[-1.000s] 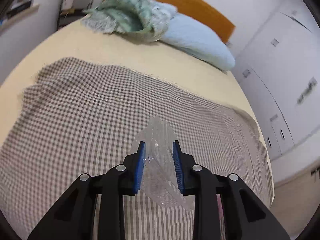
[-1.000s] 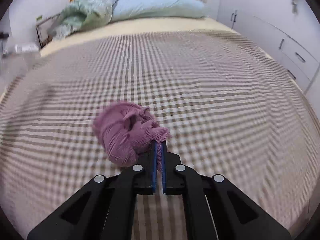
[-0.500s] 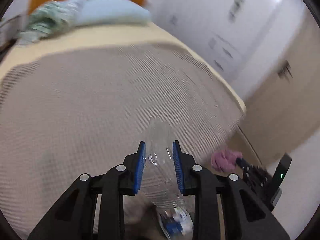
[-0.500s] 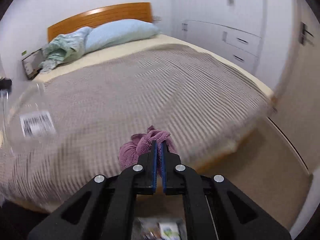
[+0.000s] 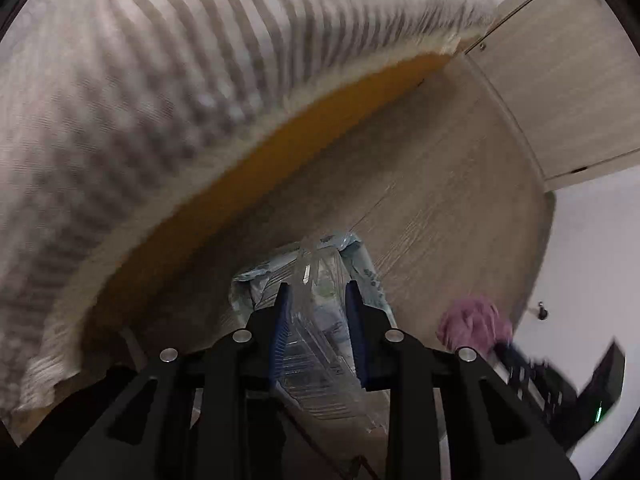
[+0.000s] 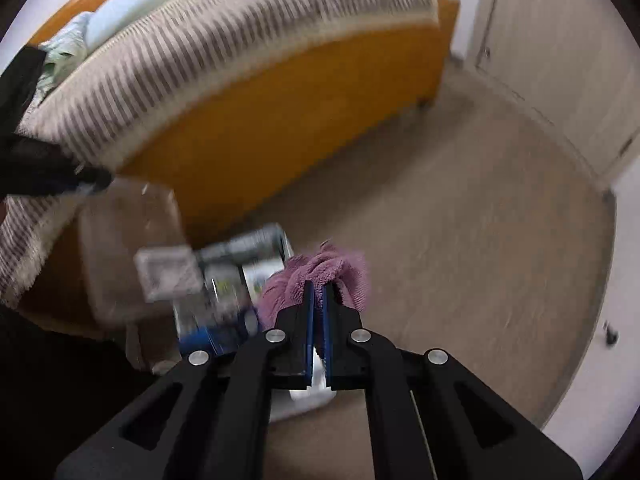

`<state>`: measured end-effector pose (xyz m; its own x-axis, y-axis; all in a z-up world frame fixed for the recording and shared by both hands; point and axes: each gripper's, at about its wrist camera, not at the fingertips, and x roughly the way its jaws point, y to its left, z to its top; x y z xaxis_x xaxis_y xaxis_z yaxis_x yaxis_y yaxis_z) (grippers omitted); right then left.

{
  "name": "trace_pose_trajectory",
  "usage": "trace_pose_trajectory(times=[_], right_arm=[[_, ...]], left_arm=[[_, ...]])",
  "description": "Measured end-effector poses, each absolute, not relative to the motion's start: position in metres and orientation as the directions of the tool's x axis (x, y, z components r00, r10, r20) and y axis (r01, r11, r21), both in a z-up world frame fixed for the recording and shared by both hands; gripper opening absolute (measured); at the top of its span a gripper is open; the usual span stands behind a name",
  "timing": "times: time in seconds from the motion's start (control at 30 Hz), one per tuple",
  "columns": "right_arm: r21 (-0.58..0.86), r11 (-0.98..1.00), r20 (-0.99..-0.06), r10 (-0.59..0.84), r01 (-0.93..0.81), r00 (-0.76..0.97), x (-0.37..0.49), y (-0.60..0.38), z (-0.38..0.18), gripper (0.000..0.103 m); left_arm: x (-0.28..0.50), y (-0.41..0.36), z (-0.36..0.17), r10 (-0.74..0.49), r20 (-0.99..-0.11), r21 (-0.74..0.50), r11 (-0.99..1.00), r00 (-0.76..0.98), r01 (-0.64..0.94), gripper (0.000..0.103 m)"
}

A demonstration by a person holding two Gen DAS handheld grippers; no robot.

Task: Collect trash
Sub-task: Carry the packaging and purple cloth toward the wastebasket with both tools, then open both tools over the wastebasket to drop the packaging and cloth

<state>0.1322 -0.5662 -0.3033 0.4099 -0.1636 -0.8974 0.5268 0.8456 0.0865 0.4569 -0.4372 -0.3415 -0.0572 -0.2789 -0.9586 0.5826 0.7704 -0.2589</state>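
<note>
both grippers are swinging off the checked bedspread [image 5: 168,92] and down past the foot edge of the bed toward the wooden floor [image 6: 460,220]. left gripper [image 5: 314,300] is clamping a crushed clear plastic bottle [image 5: 316,344] above a bag of trash [image 5: 360,264] on the floor, while right gripper [image 6: 317,300] is pinching a purple cloth [image 6: 320,272], jaws nearly together.

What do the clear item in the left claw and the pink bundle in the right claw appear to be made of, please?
The clear item looks like thin, glossy, see-through plastic: ribbed, with the floor visible through it. The pink bundle looks like soft, matte terry-type cloth: fuzzy, looped surface in folds, though blur leaves the weave uncertain.
</note>
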Motion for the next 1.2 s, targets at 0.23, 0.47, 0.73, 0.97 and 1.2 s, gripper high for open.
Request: trace_pose_trajectory(times=[0.23, 0.47, 0.73, 0.97, 1.2], right_arm=[[0.126, 0.863, -0.950, -0.037, 0.490, 0.309, 0.124, -0.539, -0.365, 0.004], [0.156, 0.895, -0.977, 0.077, 0.418, 0.201, 0.137, -0.504, -0.417, 0.004], [0.210, 0.904, -0.976, 0.174, 0.373, 0.128, 0.153, -0.478, -0.451, 0.004], [0.179, 0.927, -0.983, 0.179, 0.330, 0.028, 0.162, -0.463, -0.473, 0.076], [0.168, 0.880, -0.985, 0.136, 0.445, 0.103, 0.158, -0.489, -0.449, 0.076]], left_arm=[[0.451, -0.491, -0.409, -0.236, -0.940, -0.338, 0.725, -0.245, 0.600, 0.021], [0.446, -0.506, -0.499, -0.071, -0.966, -0.223, 0.721, -0.250, 0.656, 0.025], [0.438, -0.502, -0.517, 0.166, -0.979, 0.013, 0.637, -0.121, 0.770, 0.055], [0.423, -0.513, -0.469, 0.074, -0.995, -0.005, 0.601, -0.063, 0.799, 0.065], [0.432, -0.492, -0.429, -0.012, -0.996, -0.071, 0.673, -0.086, 0.736, 0.065]])
